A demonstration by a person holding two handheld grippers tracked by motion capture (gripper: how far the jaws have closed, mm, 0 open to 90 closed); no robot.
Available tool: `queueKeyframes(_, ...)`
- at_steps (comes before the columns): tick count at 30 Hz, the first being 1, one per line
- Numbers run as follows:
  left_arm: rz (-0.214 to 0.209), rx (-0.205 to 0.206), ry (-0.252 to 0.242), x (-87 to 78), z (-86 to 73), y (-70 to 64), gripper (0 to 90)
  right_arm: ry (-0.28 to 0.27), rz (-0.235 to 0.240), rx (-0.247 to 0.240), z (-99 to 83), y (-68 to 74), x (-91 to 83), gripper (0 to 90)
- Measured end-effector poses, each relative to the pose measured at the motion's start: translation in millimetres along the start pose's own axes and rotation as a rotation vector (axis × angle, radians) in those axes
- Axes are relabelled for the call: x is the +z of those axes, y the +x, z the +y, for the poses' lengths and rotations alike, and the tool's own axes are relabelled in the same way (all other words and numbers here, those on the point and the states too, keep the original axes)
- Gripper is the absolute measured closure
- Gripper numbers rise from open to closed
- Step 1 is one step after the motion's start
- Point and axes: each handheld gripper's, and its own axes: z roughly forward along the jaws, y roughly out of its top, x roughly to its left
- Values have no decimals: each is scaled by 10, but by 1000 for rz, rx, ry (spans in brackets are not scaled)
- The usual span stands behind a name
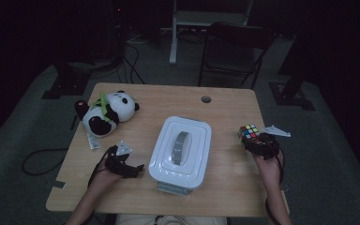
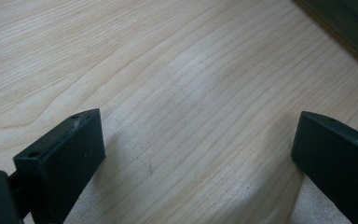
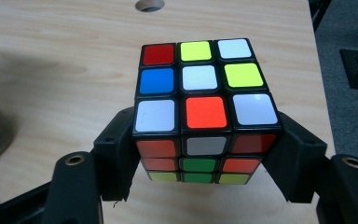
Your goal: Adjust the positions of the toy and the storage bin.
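Cube (image 3: 206,112) sits pinched between your right gripper's (image 3: 205,154) jaws, right of the box (image 1: 180,147); left gripper's (image 2: 200,158) jaws spread.

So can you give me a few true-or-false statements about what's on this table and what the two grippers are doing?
1. The right gripper grips the puzzle cube. True.
2. The left gripper holds the panda. False: it is open over bare table.
3. The white box has its lid on. True.
4. The plush panda lies at the table's right edge. False: it lies at the far left.
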Motion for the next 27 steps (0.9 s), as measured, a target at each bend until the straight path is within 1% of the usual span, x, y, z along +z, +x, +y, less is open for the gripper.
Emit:
queueKeyframes(2, 0, 0, 0, 0, 0, 0, 32, 3, -10, -9, -57, 12, -45, 335)
queueKeyframes(4, 0, 0, 0, 0, 0, 0, 32, 6, -13, -1, -128, 8, -101, 335)
queueKeyframes(6, 0, 0, 0, 0, 0, 0, 32, 7, -17, -1, -151, 8, -120, 335)
queueKeyframes(7, 2, -1, 0, -1, -1, -1, 32, 15, -18, 12, -236, -2, -183, 335)
queueKeyframes(13, 2, -1, 0, -1, -1, -1, 32, 40, -42, 12, -420, -27, -296, 335)
queueKeyframes(15, 1, -1, 1, -1, 0, -1, 32, 39, -39, 25, -484, -47, -344, 335)
queueKeyframes(16, 1, -2, 0, -1, -1, -1, 32, 36, -41, 21, -513, -50, -364, 335)
queueKeyframes(20, 1, -2, 1, -1, 0, -1, 32, 39, -58, 9, -615, -42, -430, 335)
queueKeyframes(27, 10, -11, 0, -4, -4, -7, 32, 44, -72, 22, -731, -66, -503, 335)
